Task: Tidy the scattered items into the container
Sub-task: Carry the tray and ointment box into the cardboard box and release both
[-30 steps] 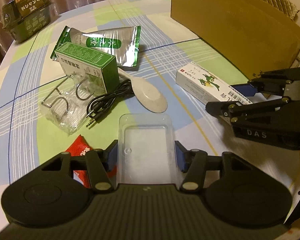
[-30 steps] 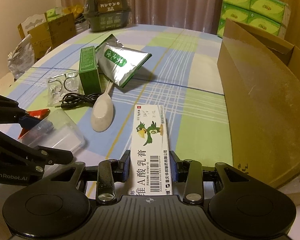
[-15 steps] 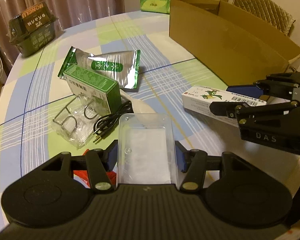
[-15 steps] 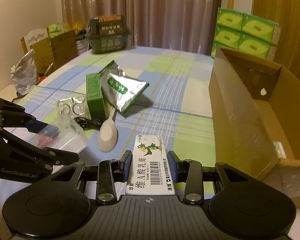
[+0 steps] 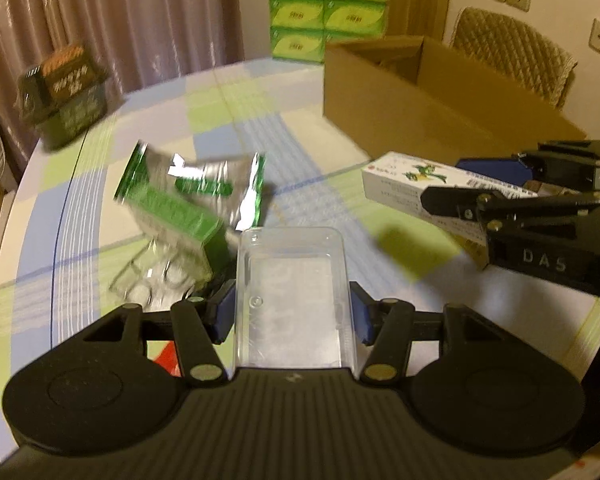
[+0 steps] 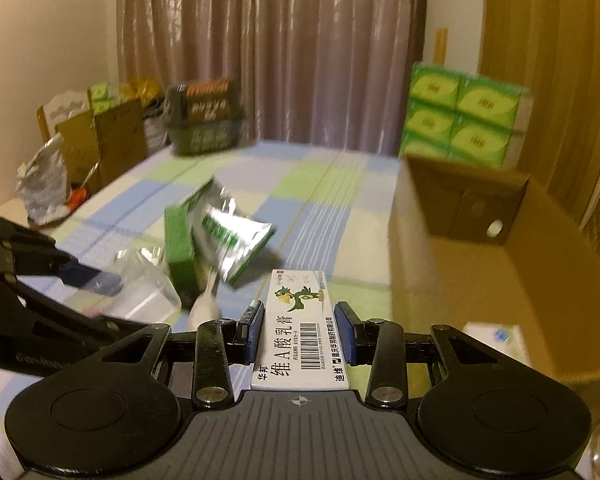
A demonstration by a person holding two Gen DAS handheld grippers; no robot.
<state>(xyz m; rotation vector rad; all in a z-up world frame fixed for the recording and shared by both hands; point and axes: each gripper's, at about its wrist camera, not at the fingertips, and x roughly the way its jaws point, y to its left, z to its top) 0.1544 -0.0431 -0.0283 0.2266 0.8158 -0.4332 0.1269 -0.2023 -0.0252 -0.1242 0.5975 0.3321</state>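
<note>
Nearest in each wrist view, the left gripper (image 5: 292, 314) grasps a clear plastic tray (image 5: 294, 292) at lower centre of its frame, while the right gripper (image 6: 299, 330) clamps a white ointment box (image 6: 298, 332) printed with a green bird, both held above the desk (image 5: 340, 216). Farther off, at centre left of both views, a green carton (image 5: 172, 212), a silver foil pouch (image 5: 220, 186), a beige spoon (image 6: 205, 306) and a clear packet (image 5: 156, 276) lie close together on the checked cloth. Beyond them, the open cardboard box (image 6: 500, 264) stands at the right, with a white packet (image 6: 496, 340) lying inside it.
</note>
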